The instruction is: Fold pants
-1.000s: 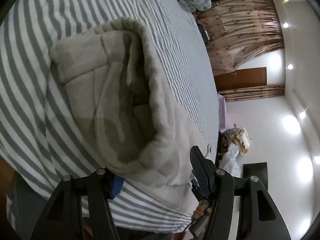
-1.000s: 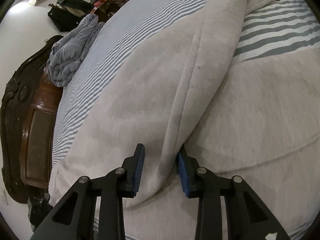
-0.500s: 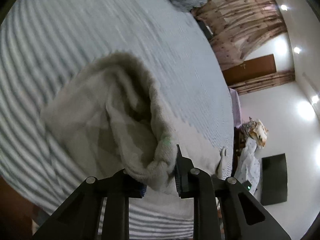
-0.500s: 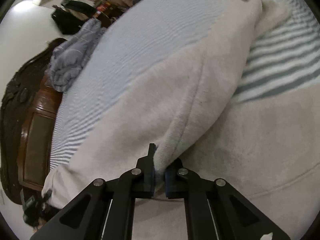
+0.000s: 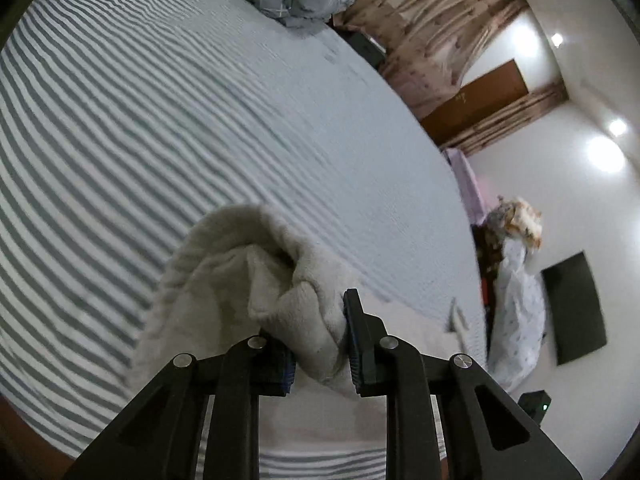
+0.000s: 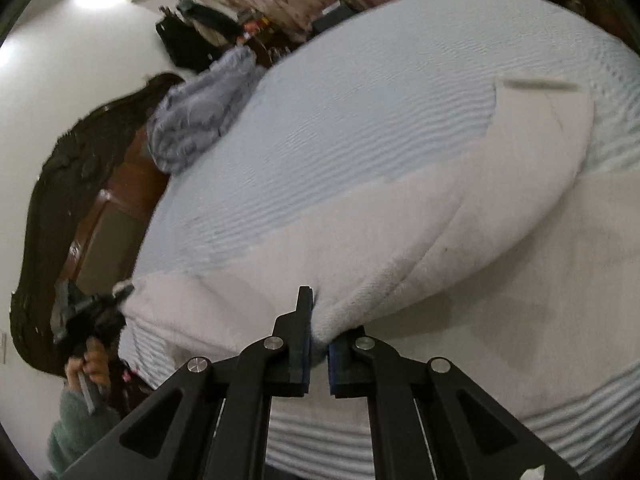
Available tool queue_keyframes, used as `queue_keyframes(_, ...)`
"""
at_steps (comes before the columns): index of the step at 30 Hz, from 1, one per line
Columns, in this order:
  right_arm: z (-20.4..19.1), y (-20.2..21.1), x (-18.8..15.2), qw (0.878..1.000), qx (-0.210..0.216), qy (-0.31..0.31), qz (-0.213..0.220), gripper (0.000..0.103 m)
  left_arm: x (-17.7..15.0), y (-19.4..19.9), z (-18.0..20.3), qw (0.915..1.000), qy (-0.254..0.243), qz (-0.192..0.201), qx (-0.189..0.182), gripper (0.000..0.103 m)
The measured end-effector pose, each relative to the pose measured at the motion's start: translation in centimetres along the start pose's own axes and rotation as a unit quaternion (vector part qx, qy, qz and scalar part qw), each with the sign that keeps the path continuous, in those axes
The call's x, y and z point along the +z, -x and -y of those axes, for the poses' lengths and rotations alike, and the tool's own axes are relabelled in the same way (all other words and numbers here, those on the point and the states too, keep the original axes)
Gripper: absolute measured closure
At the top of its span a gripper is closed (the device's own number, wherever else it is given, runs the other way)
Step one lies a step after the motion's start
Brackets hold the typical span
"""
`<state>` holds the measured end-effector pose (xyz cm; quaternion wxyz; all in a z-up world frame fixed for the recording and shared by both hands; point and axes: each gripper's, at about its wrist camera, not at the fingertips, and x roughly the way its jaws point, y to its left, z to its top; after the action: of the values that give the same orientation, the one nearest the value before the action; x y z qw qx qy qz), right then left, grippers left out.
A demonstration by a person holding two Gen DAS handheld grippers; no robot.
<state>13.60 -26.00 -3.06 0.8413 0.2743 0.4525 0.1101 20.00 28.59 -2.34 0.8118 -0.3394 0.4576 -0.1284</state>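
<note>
Both tongs, left gripper (image 5: 320, 344) and right gripper (image 6: 318, 344), clench bunched, fuzzy cream fleece pants (image 6: 420, 216) above a grey-striped bedspread (image 5: 180, 120).

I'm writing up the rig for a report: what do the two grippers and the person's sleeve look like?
Both the left gripper and right gripper are matte black, angular linkages with silver pivot screws and blue-padded fingertips. No cables show. The person's sleeve is fuzzy green.

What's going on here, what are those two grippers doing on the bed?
A person is folding fluffy cream pants on a striped bed. The left gripper is clamped on a bunched end of the fabric, and the right gripper pinches a folded edge of it. Part of the pants is lifted off the bed; the fold is not finished.
</note>
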Motion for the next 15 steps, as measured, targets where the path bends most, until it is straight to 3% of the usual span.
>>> queue_keyframes(4,2.1,-3.2,-3.9,0.998,-0.017,-0.022,-0.049,0.098,-1.8,-0.3,-2.1,0.9996,-0.005,-0.017,0.020,0.082)
queue_keyframes(10,3.1,-5.0,-6.1,0.997,-0.037,-0.023,-0.067,0.098,-4.4,-1.7,-5.7,0.9981,0.002,-0.042,0.046,0.081)
queue_keyframes(15,3.2,-5.8,-6.9,0.996,-0.060,-0.007,-0.072,0.096,-5.7,-1.9,-7.2,0.9986,0.014,-0.029,0.042,0.081)
